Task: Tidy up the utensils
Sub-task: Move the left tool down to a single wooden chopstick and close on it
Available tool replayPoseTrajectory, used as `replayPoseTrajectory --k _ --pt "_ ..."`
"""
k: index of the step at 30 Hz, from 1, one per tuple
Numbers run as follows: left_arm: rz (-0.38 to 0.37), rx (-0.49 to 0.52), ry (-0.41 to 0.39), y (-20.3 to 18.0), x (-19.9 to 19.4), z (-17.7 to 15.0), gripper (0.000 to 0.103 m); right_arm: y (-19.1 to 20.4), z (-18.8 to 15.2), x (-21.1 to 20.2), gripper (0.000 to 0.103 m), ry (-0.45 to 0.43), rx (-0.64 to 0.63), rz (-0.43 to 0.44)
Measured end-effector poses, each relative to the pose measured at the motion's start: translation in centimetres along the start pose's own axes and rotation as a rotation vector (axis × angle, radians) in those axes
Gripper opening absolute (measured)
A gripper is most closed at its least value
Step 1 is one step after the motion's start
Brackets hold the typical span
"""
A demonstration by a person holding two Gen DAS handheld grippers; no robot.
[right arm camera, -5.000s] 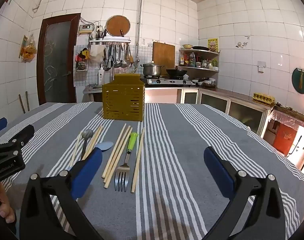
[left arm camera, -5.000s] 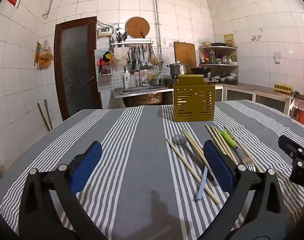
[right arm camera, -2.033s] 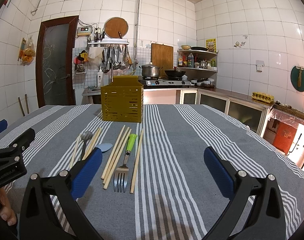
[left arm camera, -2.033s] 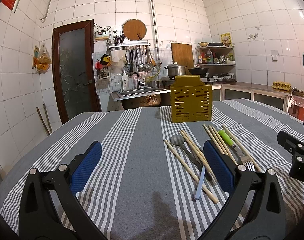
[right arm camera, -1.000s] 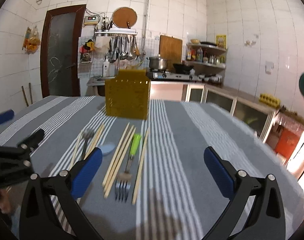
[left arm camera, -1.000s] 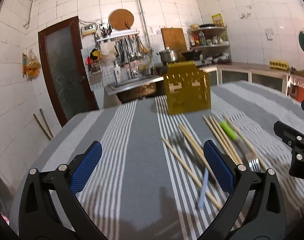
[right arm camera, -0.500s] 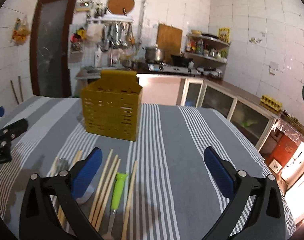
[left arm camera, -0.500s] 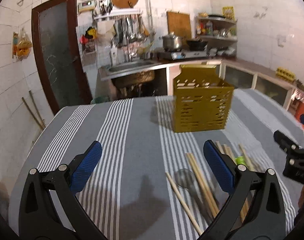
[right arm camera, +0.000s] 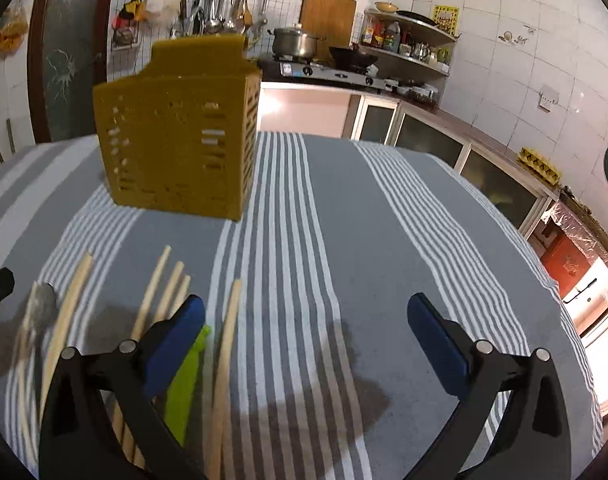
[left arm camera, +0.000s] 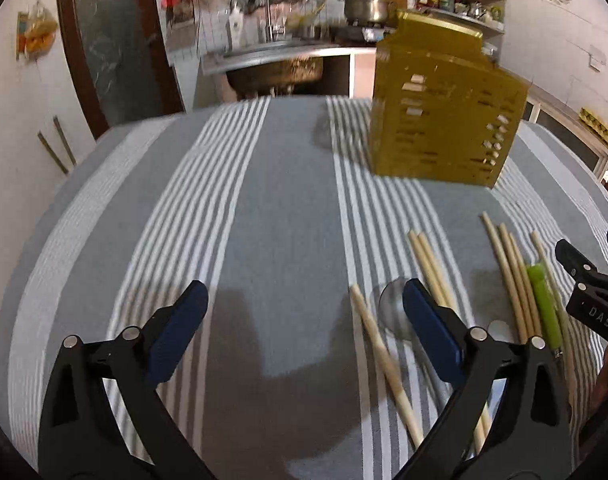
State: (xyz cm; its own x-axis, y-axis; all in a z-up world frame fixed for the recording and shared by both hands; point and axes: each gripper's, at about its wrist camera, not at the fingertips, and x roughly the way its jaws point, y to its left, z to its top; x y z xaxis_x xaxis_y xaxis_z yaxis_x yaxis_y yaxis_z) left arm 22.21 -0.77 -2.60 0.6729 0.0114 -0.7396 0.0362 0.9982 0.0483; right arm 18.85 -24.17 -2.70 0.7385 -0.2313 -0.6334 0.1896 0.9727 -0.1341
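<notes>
Just under the left gripper (left arm camera: pixel 304 316)'s right fingertip (left arm camera: pixel 427 320), with its empty jaws wide but closing, sit the spoon (left arm camera: pixel 393 312) and chopsticks (left arm camera: pixel 431 272), so honestly it could snag two at once, while the right gripper (right arm camera: pixel 304 332) hangs wide open, empty too.

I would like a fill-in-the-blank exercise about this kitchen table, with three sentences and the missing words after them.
1. The slotted utensil holder on the striped tablecloth is dark ____ in colour.
2. The fork's plastic handle is ____.
3. Between the pads of the right gripper there is ____, and the left gripper is empty as well, its jaws closing slightly.

Missing words: yellow; green; nothing
</notes>
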Motion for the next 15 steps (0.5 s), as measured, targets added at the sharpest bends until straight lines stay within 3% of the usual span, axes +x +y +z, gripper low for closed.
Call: replayPoseTrajectory --k 3,5,9,15 --pt "-0.019 -0.004 0.047 0.0 1.1 -0.6 0.085 0.0 -0.2 0.6 0.095 0.024 0.012 0.006" --pt "-0.026 -0.005 0.067 0.0 1.6 -0.8 0.082 -0.2 -0.2 0.9 0.086 0.037 0.017 0.011" --pt "-0.04 -0.008 0.107 -0.2 2.5 -1.4 0.077 -0.2 -0.5 1.7 0.08 0.077 0.025 0.031" --pt "-0.054 -0.003 0.115 -0.6 2.6 -1.5 0.071 0.0 -0.6 1.8 0.068 0.076 0.023 0.052"
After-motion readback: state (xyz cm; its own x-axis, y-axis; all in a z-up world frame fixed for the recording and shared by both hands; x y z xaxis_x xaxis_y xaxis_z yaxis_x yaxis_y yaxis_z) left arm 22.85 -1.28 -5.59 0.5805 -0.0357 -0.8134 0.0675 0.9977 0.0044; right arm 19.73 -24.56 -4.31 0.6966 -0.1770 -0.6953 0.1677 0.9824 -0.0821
